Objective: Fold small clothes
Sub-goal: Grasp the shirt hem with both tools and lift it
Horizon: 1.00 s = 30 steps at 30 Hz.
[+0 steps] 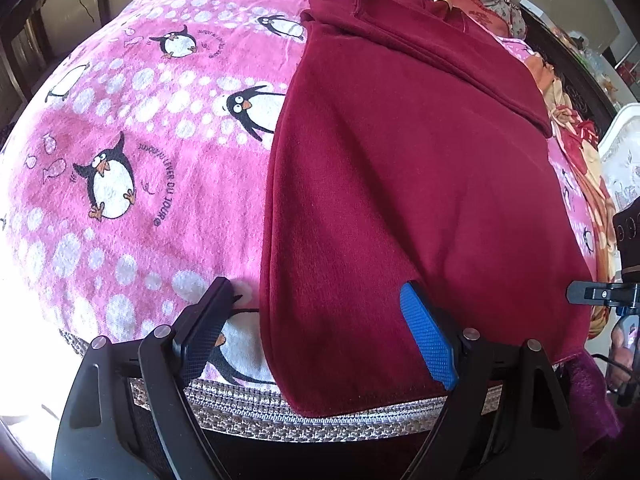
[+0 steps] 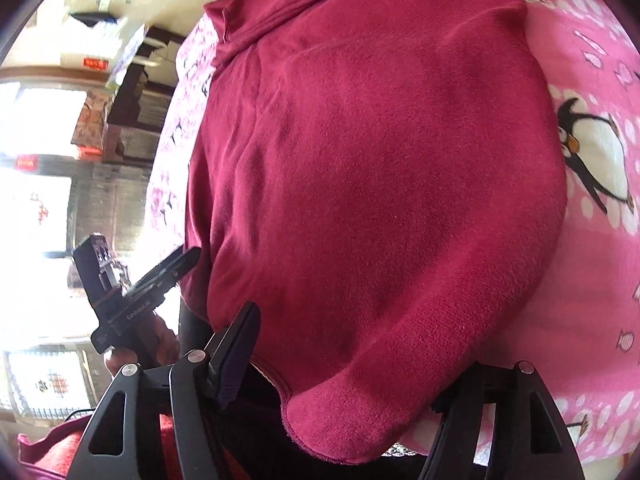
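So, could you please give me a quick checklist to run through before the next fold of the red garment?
1. Left tongs open and straddling the near left edge of the red garment: ok.
2. Right tongs open around the near hem: ok, though one finger is hidden behind cloth.
3. Either tongs pinching cloth: not ok, both open.
4. Garment flat on the penguin blanket: ok; the near hem overhangs the edge.
5. Far end already folded: ok, layered edges visible.
6. Layers between the fingers: cannot tell.

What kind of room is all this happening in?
Most likely a bedroom in a home. A dark red garment lies on a pink penguin-print blanket spread over what looks like a bed, with floral bedding heaped along one side.
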### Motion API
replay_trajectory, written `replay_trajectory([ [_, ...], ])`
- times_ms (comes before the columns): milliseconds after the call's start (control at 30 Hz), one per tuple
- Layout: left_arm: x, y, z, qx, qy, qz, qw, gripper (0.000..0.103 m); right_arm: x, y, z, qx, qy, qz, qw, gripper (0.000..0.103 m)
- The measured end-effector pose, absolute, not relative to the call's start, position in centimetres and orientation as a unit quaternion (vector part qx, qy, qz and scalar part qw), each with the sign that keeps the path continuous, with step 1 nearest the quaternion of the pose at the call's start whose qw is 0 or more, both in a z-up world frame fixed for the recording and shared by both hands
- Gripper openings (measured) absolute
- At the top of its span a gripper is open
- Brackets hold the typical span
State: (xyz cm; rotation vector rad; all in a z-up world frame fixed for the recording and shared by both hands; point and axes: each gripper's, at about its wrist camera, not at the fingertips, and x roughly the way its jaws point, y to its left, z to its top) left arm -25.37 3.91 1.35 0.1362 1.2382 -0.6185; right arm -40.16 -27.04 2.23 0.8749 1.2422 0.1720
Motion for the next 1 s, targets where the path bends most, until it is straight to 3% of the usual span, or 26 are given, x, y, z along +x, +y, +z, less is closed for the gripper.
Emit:
replay_trajectory([
  [100,-25.2,3.9,1.5,0.074,0.579,-0.295,0.757,0.086,-41.0,-27.0,2.3,0.392,0.546,0.082,0.736,0.067],
  [200,-24.8,3.8,1.5,0.071,0.586,-0.293,0.752,0.085,-41.2,-26.8,2.2,0.365,0.544,0.079,0.752,0.045],
  [267,-24.5,3.3,1.7,0.082,0.587,-0.296,0.749,0.077,-41.3,-27.2,2.2,0.366,0.537,0.085,0.755,0.030],
  [333,-24.2,2.8,2.1,0.098,0.586,-0.300,0.746,0.029,-41.4,-27.6,2.4,0.370,0.526,0.094,0.760,0.023],
  [400,-23.6,2.6,2.3,0.097,0.597,-0.307,0.735,0.011,-41.5,-28.1,3.0,0.377,0.510,0.104,0.766,0.020],
  [700,-18.7,-0.2,8.1,0.062,0.565,-0.365,0.737,0.007,-39.9,-33.2,8.6,0.420,0.383,0.133,0.812,0.015],
  [1000,-8.4,-8.6,12.9,0.031,0.492,-0.377,0.784,0.007,-32.0,-40.3,10.9,0.414,0.321,0.080,0.848,0.015],
])
